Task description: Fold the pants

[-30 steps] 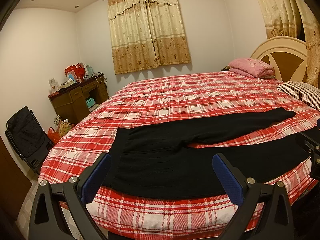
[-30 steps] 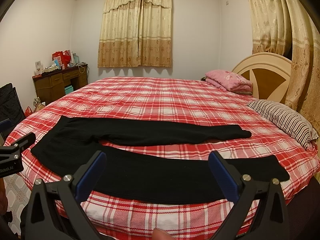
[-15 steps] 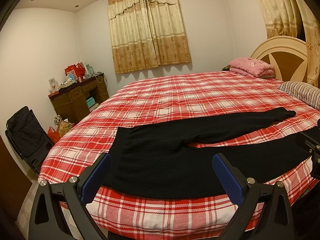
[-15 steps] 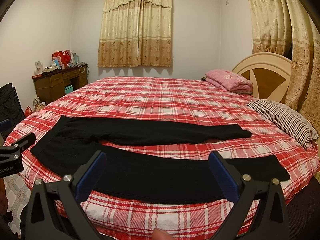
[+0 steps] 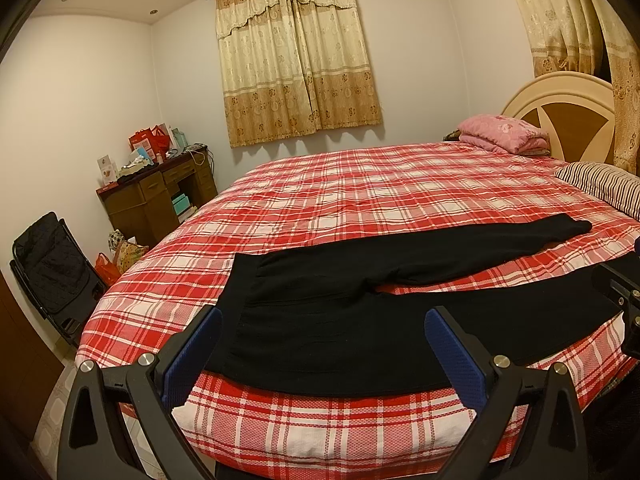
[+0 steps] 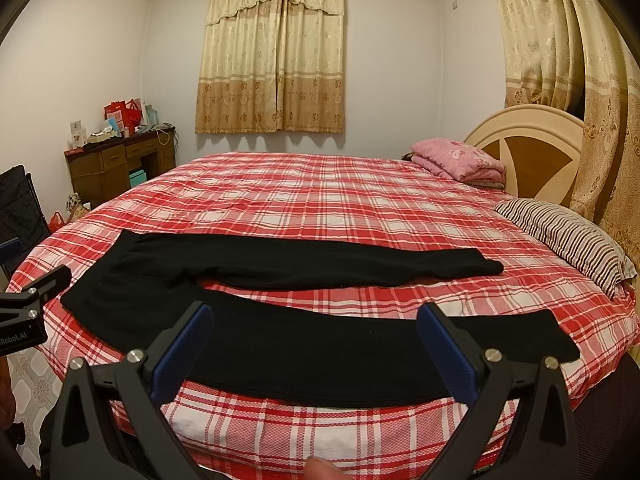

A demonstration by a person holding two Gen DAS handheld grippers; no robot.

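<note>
Pants (image 6: pixel 304 344) lie flat, unfolded, on the bed (image 6: pixel 320 200).

No visible change — none.

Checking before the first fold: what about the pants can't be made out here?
- Left wrist view: the near leg's cuff of the pants is hidden behind the right gripper at the frame edge.
- Right wrist view: the near hem sits behind the right gripper fingers.
- Both views: black fabric hides seams, front or back.
</note>
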